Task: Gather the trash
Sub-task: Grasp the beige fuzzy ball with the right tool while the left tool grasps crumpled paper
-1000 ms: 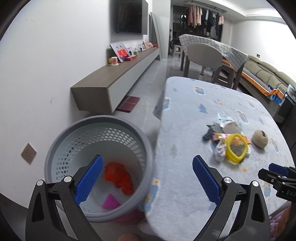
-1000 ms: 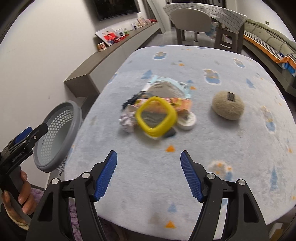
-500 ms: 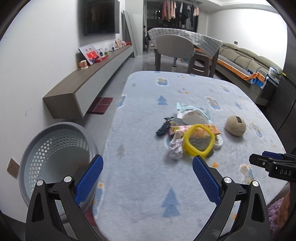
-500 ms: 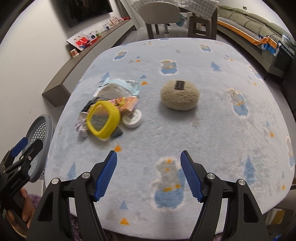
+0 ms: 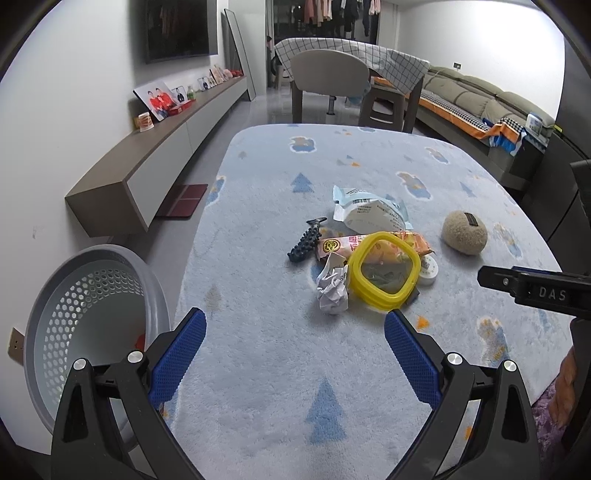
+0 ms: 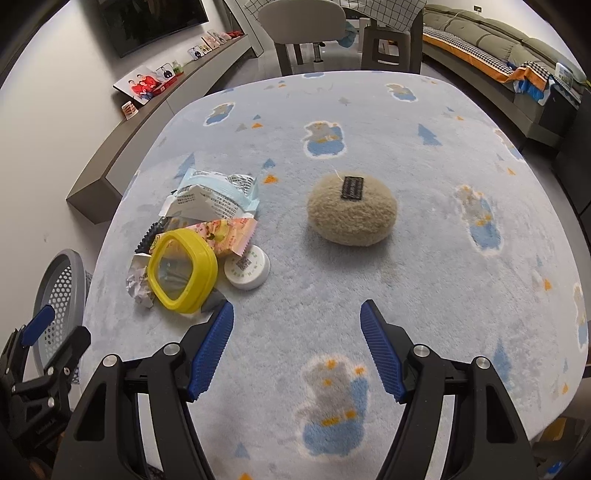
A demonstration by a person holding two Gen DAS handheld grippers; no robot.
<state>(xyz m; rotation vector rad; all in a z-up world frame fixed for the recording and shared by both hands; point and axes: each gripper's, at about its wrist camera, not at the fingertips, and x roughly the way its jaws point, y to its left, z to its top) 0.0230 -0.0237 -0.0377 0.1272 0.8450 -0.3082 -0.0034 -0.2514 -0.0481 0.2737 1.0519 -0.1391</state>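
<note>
Both grippers hang open and empty: left gripper (image 5: 295, 341) has swung off the grey basket (image 5: 55, 314) to face the trash pile (image 5: 369, 266) on the blue table cover (image 5: 277, 369). Right gripper (image 6: 297, 343) has shifted right; the pile now sits left of its jaws, beige pouch (image 6: 352, 210) ahead.

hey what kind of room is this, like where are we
Most likely a home living room. A long sofa lines the far wall, a low cabinet carries family photos beneath a wall-mounted TV, and clothes hang beyond a dining table.
</note>
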